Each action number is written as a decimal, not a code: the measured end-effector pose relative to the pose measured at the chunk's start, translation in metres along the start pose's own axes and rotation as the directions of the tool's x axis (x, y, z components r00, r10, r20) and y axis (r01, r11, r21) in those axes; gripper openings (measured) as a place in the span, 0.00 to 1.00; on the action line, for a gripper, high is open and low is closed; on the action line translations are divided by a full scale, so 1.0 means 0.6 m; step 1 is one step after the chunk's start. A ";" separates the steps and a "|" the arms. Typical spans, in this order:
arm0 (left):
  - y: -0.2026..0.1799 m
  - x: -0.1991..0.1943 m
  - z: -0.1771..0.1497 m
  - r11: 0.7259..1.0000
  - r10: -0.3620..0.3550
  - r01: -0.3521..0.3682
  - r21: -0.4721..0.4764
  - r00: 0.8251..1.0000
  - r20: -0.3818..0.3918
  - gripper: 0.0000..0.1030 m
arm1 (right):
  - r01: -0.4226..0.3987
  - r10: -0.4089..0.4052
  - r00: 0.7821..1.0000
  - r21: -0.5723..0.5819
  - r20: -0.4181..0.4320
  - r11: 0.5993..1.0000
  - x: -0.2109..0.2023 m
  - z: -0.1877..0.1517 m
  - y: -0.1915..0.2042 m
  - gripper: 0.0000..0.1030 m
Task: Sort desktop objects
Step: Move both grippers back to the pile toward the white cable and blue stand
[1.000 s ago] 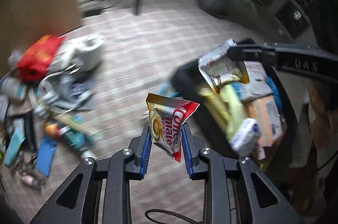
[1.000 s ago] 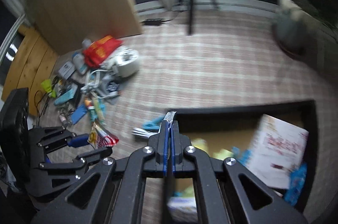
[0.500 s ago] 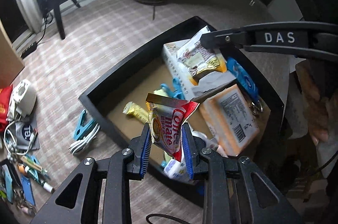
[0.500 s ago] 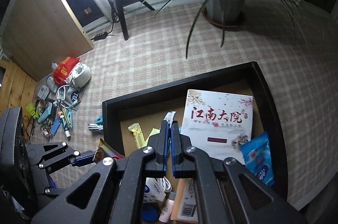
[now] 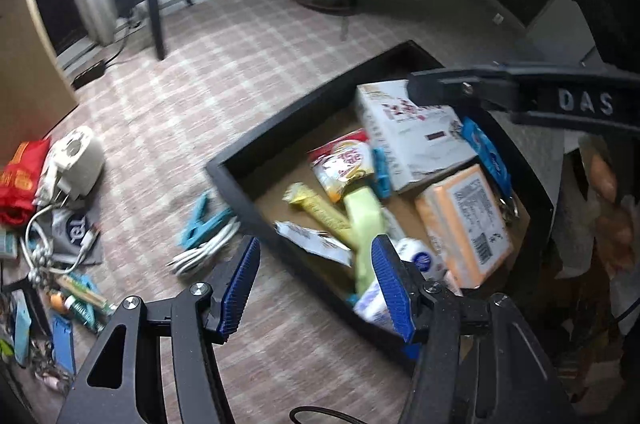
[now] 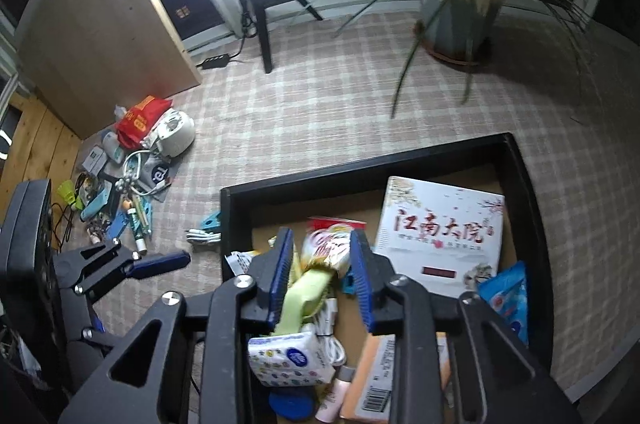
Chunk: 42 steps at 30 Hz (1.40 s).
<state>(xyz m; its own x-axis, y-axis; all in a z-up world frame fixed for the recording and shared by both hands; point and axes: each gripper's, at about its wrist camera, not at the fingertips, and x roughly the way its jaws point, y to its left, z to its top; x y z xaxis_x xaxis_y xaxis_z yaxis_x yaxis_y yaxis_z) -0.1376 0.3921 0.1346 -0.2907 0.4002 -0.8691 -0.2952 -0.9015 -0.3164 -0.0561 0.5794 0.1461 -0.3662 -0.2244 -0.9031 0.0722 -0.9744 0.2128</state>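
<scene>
Jaws on both my grippers, left gripper (image 5: 314,284) and right gripper (image 6: 322,276), spread empty above the tray (image 6: 524,192); next I'd swing wide toward the blue clip (image 5: 200,220) beside it.

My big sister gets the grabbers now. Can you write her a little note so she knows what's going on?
Left gripper: open, empty, by the tray's near corner.
Right gripper: open, empty, over the tray.
Black tray already holds a book, snack packets, an orange pack and tissues.
Left to sort: the blue clip and white cable beside the tray, then the pile by the cabinet.
</scene>
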 end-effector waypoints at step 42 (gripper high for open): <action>0.389 -0.043 -0.206 0.961 0.068 -0.089 -0.263 0.994 -0.089 0.54 | -0.110 0.120 0.945 0.049 -0.305 0.993 0.252 -0.029 0.253 0.38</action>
<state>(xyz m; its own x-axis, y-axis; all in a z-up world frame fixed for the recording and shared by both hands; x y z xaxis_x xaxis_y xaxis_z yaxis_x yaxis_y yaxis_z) -0.0864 0.1514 0.0360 -0.2282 0.3222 -0.9188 -0.0185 -0.9449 -0.3267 -0.0843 0.3974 0.0356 -0.0544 -0.3325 -0.9415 0.0663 -0.9420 0.3289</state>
